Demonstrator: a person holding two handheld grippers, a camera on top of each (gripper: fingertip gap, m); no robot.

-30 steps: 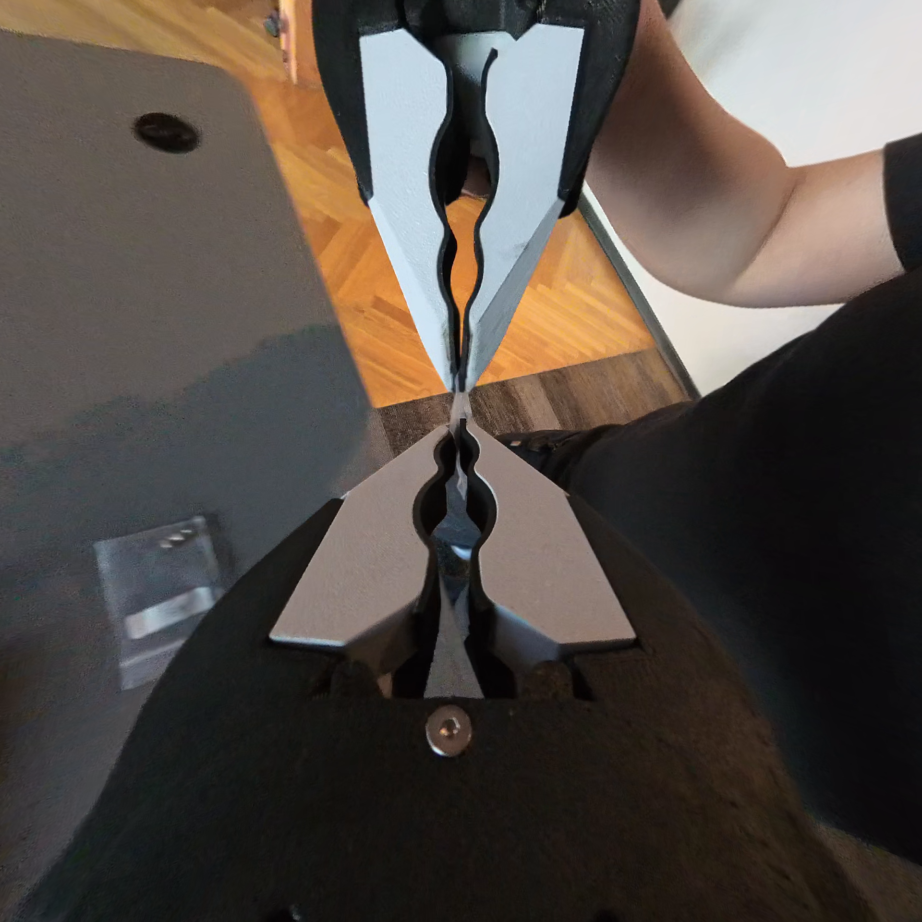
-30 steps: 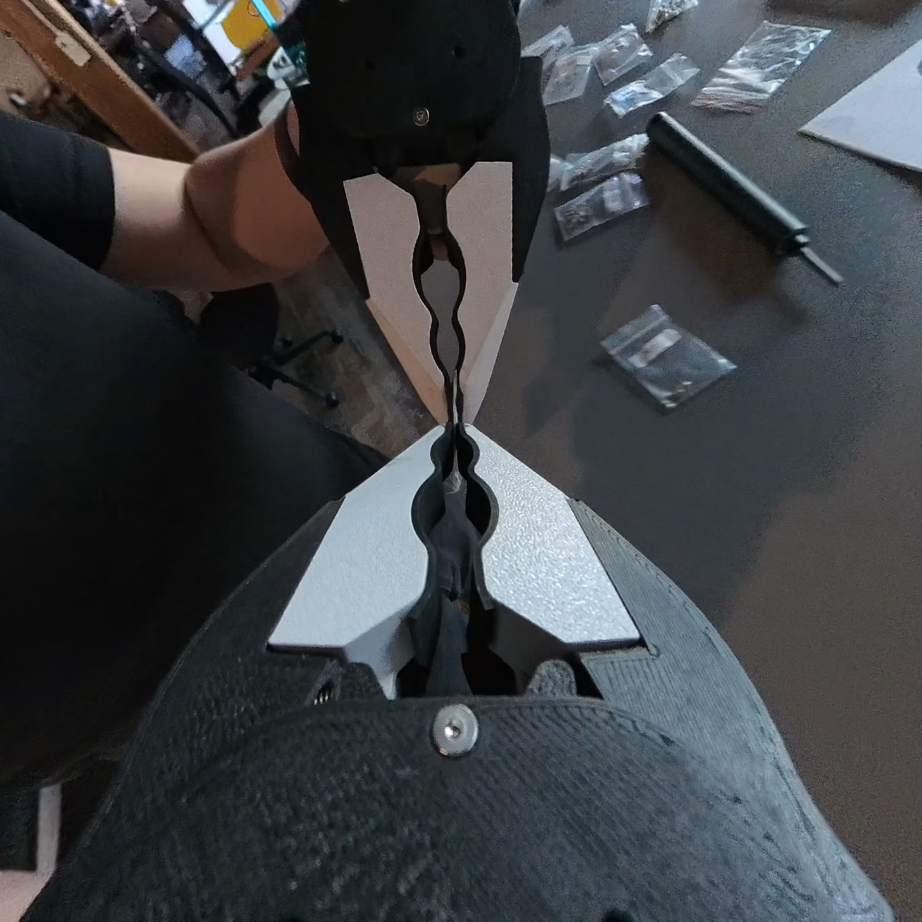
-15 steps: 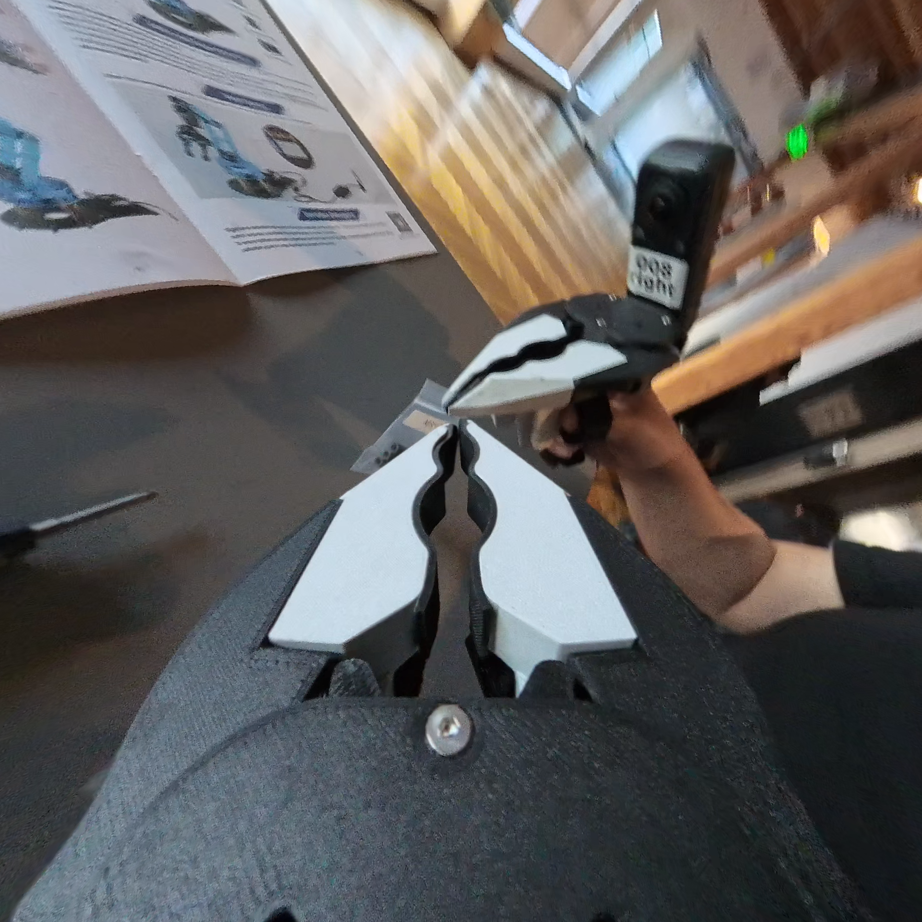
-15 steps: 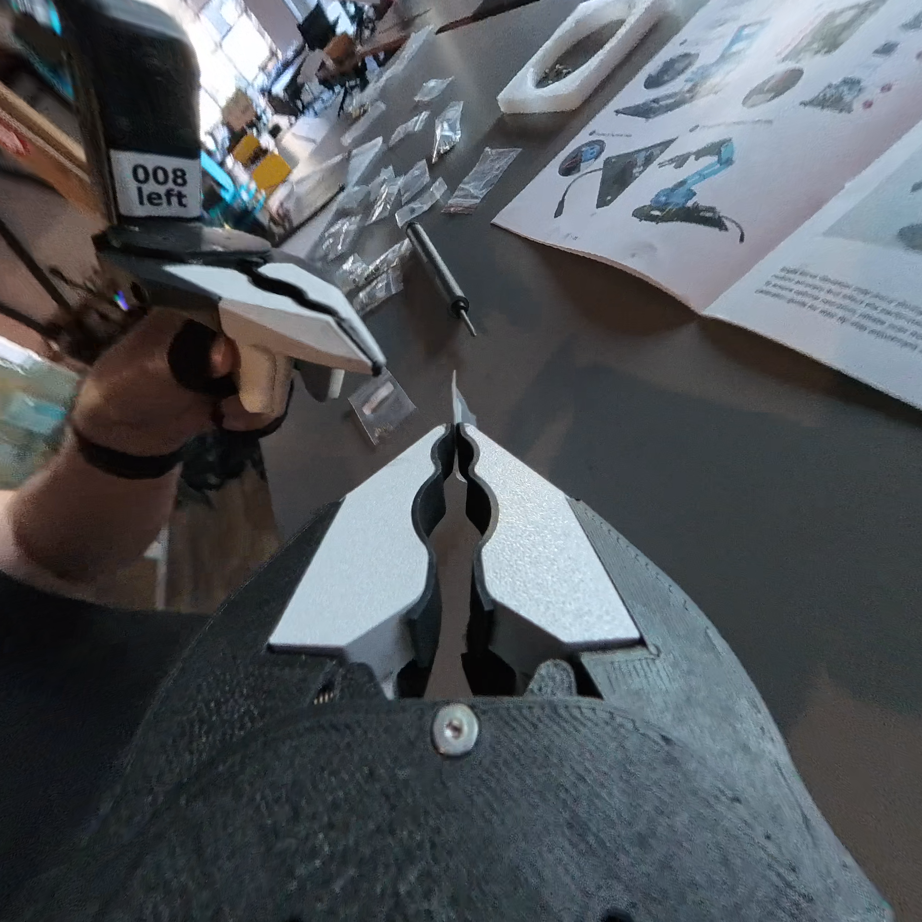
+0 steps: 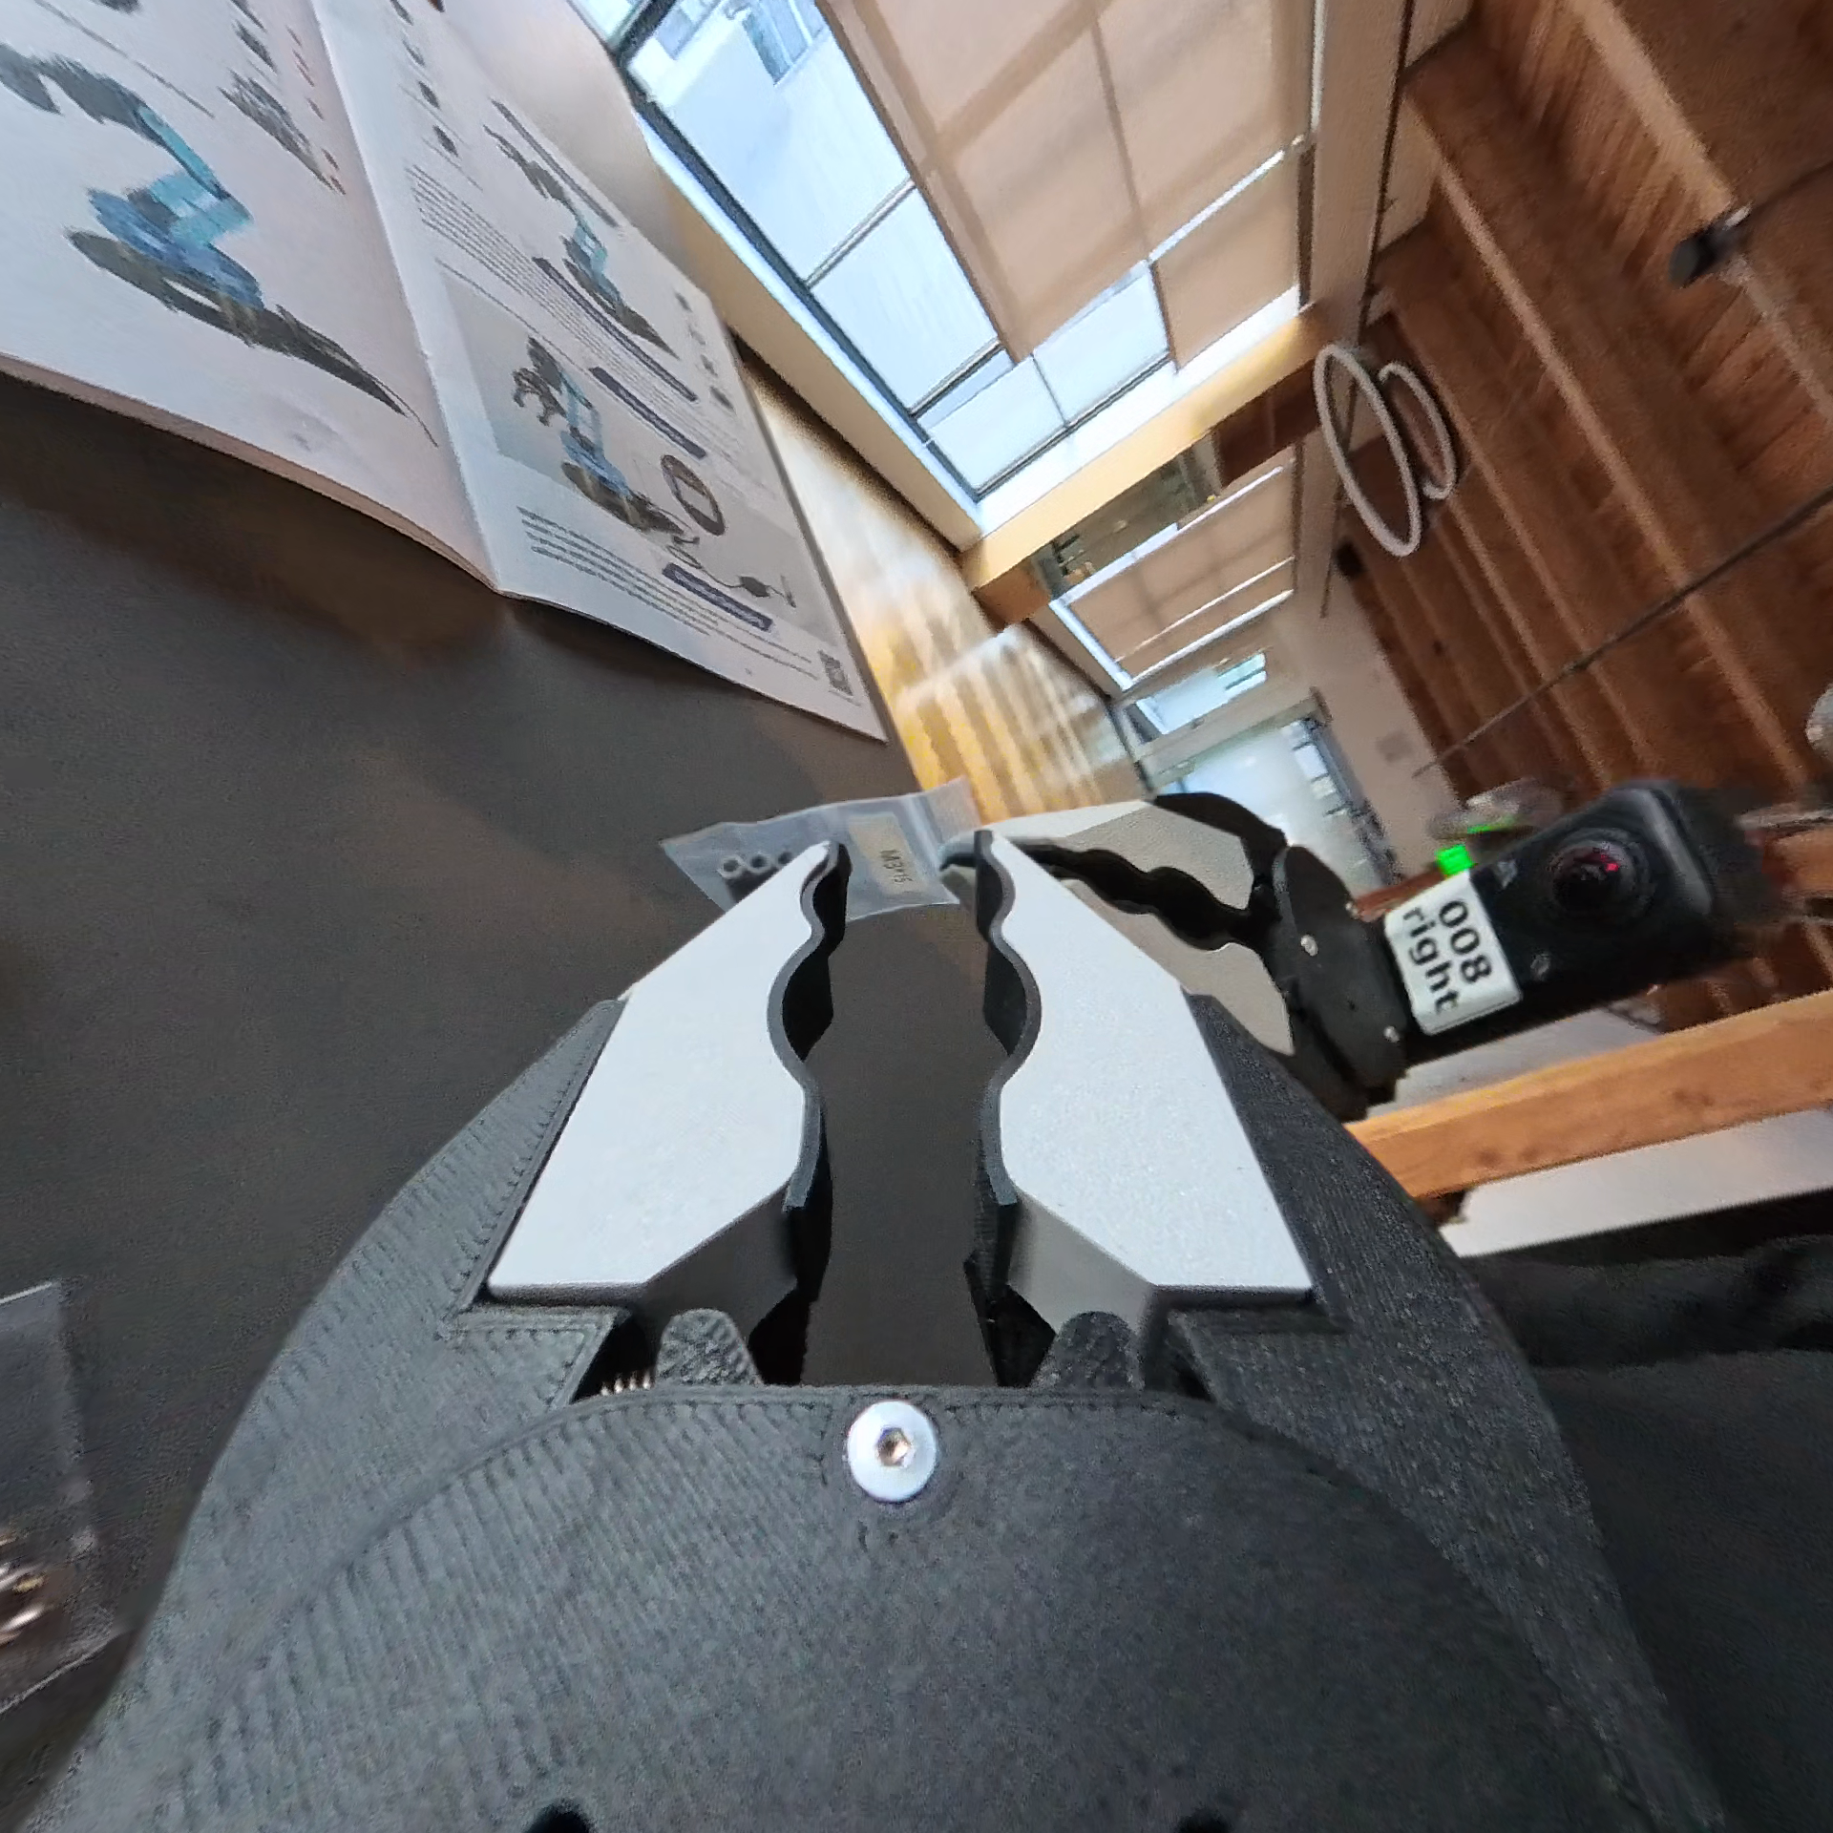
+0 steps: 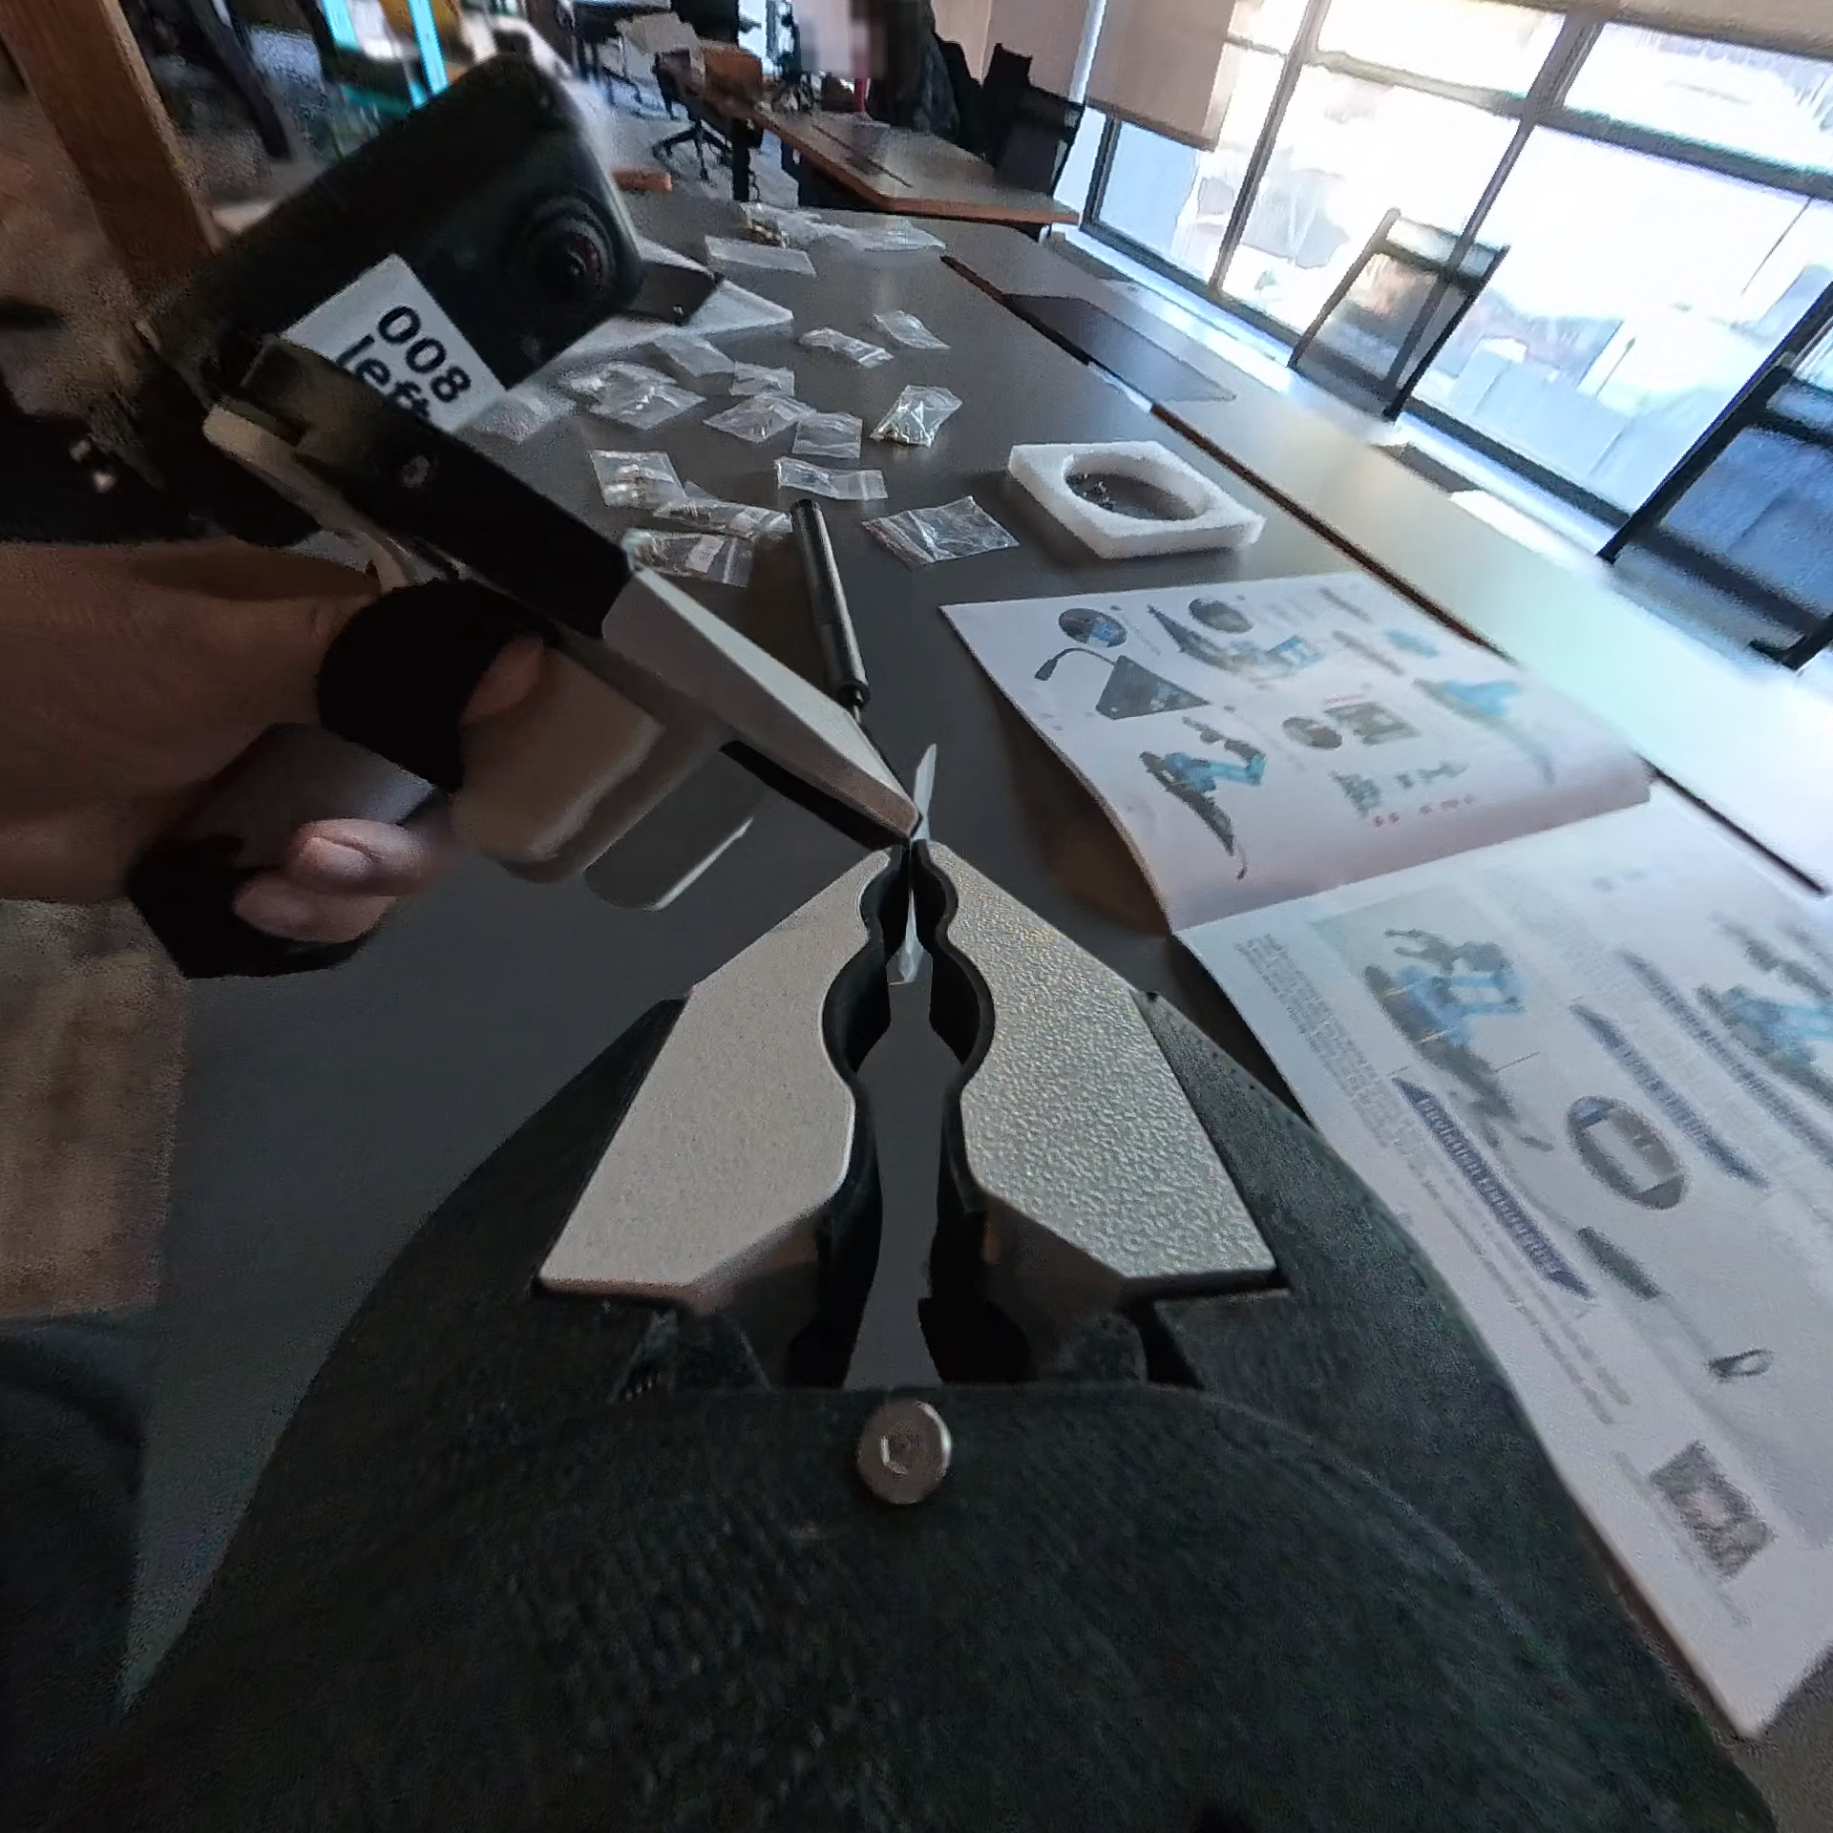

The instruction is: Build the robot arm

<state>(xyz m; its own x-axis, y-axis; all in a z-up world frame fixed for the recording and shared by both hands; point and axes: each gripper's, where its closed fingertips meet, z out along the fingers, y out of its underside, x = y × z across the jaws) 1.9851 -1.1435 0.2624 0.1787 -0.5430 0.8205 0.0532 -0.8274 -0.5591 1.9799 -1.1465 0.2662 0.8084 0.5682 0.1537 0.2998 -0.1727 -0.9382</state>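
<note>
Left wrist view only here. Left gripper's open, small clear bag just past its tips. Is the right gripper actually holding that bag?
Observer: Yes. In the right wrist view the right gripper is shut on the bag, pinching it at the tips, with the bag edge-on to that camera.
Operator: What lies farther out that I can't see?
Observer: A black rod lies just beyond the left gripper, and many more small bags are scattered past it.
Operator: Anything else?
Observer: A white foam frame sits to the right of those bags, past the far edge of the open booklet.
</note>
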